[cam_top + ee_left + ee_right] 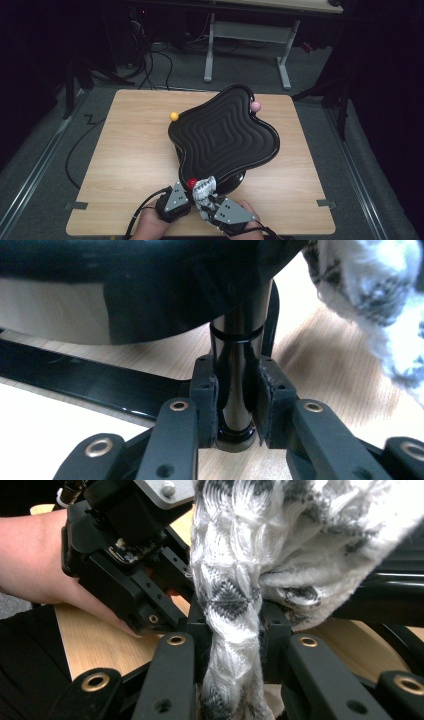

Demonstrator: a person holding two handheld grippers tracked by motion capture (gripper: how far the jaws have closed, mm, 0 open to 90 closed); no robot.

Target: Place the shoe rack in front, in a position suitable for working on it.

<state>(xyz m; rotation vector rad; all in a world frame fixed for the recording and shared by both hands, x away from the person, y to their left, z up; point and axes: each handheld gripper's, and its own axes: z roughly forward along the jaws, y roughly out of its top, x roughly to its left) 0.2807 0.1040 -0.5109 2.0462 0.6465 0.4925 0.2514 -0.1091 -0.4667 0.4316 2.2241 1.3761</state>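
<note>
A glossy black wavy-rimmed tray point(222, 135) stands on a black stem point(235, 365) on the wooden table point(130, 165). My left gripper point(235, 400) is shut on that stem, under the tray's near edge; in the high view the left gripper point(184, 191) sits at the tray's front. My right gripper point(232, 630) is shut on a white and grey knitted cloth point(280, 545), bunched against the tray's near rim next to the left gripper. From above, the cloth point(204, 188) lies between the two grippers, with the right gripper point(209, 199) just behind it.
A red ball point(192, 182) rests at the tray's near rim, a yellow ball point(173, 116) at its far left edge and a pink ball point(255, 106) at its far right edge. A hand point(45, 565) holds the left gripper. A desk frame point(250, 35) stands beyond the table.
</note>
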